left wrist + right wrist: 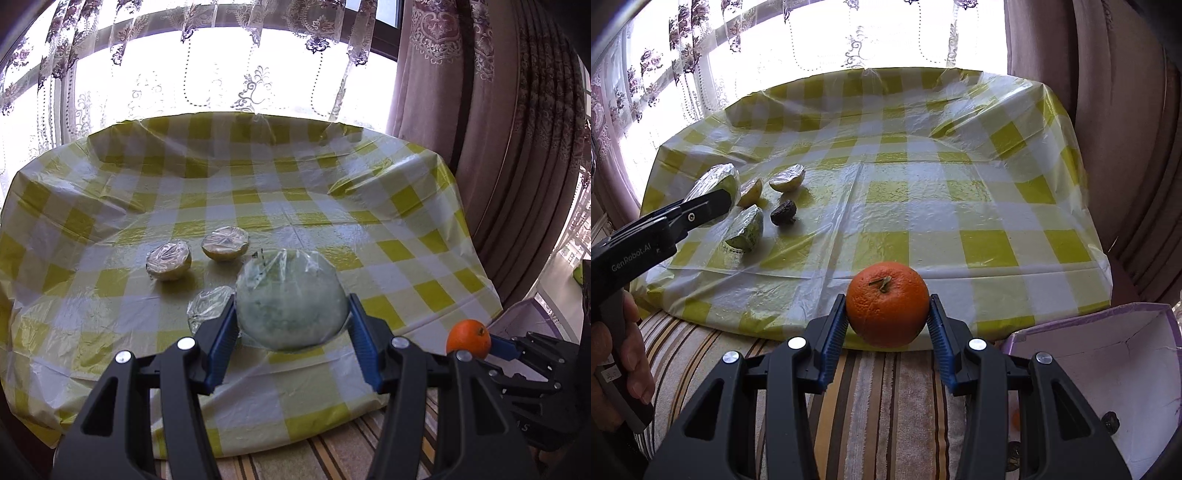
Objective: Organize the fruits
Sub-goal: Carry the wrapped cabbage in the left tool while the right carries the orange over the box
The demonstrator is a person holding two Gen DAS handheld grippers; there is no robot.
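On my left, the left hand-held gripper (291,321) is clamped on a cling-wrapped green fruit half (291,301), lifted clear of the checked tabletop (332,192). I judge the film slippery and the cut flesh soft, so I'd press on the rind at the widest part. More wrapped halves (168,263) and a dark fruit (783,217) rest behind. To the right, my right hand-held gripper (887,314) grips the orange (887,304) at its equator, off the table's near edge; firm, light, pebbled skin, an easy hold. The white box (1108,369) sits lower right.
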